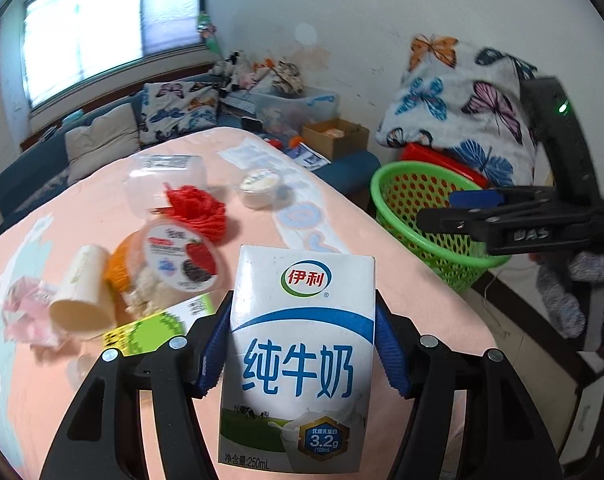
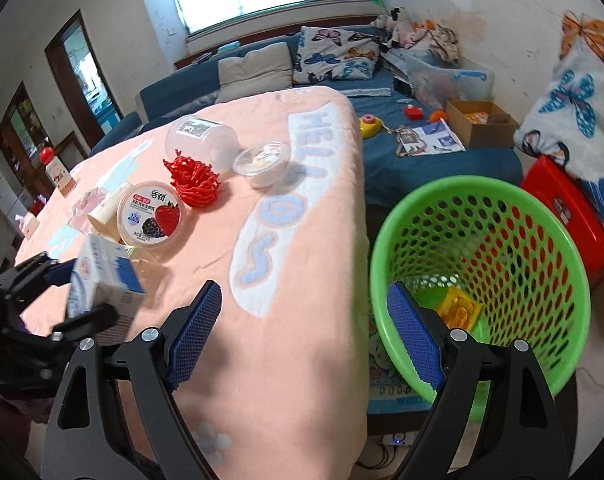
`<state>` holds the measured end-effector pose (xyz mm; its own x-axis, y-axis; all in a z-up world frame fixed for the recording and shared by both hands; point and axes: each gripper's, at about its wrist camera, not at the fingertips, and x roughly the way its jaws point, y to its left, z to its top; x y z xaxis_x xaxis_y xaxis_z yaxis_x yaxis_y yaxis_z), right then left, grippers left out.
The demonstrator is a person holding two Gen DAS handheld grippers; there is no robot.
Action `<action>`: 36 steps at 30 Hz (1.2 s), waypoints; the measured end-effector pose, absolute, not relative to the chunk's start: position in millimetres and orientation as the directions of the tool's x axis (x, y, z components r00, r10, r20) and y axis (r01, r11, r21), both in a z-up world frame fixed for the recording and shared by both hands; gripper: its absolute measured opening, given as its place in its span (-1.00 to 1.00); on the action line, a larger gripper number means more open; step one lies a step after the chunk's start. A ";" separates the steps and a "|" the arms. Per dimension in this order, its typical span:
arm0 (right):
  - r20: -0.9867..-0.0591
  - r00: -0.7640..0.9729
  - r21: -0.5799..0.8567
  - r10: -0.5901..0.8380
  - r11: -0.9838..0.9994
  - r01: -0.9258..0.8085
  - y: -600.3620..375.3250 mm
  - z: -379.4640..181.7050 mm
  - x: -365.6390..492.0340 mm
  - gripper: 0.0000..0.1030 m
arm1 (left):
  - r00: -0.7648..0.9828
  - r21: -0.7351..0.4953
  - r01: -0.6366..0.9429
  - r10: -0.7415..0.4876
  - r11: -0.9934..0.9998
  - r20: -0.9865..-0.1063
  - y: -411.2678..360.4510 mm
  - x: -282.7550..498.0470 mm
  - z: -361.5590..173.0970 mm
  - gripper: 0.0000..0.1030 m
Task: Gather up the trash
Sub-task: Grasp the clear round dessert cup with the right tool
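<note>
My left gripper [image 1: 302, 340] is shut on a white and blue milk carton [image 1: 302, 352], held upright above the pink table cover [image 1: 341, 224]; the carton also shows in the right wrist view [image 2: 102, 284]. My right gripper [image 2: 305, 328] is open and empty, between the table edge and the green trash basket [image 2: 541, 216]. The basket stands on the floor right of the table and holds a yellow wrapper [image 2: 461, 308]. More trash lies on the table: a berry yogurt cup [image 2: 152, 216], red foam netting [image 2: 194, 180], a small white tub [image 2: 262, 162], a clear jar [image 2: 204, 140], a paper tube [image 1: 82, 292].
A green and yellow box [image 1: 158, 330] lies by my left fingers. A blue sofa [image 2: 421, 160] with cushions and clutter stands behind the table. A red stool [image 2: 561, 204] and a butterfly blanket [image 2: 573, 108] are behind the basket. The right gripper shows over the basket in the left wrist view [image 1: 461, 208].
</note>
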<state>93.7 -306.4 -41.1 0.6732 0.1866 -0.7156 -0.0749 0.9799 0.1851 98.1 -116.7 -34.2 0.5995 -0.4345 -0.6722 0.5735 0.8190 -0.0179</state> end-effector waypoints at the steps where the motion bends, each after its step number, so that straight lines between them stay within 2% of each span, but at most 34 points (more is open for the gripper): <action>1: -0.716 0.672 0.177 0.187 0.981 -0.084 -302.8 -40.6 98.3 0.64 | 0.604 -0.022 0.564 -0.431 0.826 -0.670 -112.8 97.8 -31.8 0.20; 20: -0.740 0.654 0.035 0.159 0.979 -0.199 -241.9 -57.9 225.6 0.64 | 0.671 -0.127 0.362 -0.353 0.923 -0.652 -25.8 95.5 -10.5 0.20; 36: -0.786 0.600 0.038 0.148 0.981 -0.192 -233.4 -93.9 296.0 0.64 | 0.692 -0.146 0.295 -0.317 0.944 -0.649 3.0 107.3 -10.3 0.20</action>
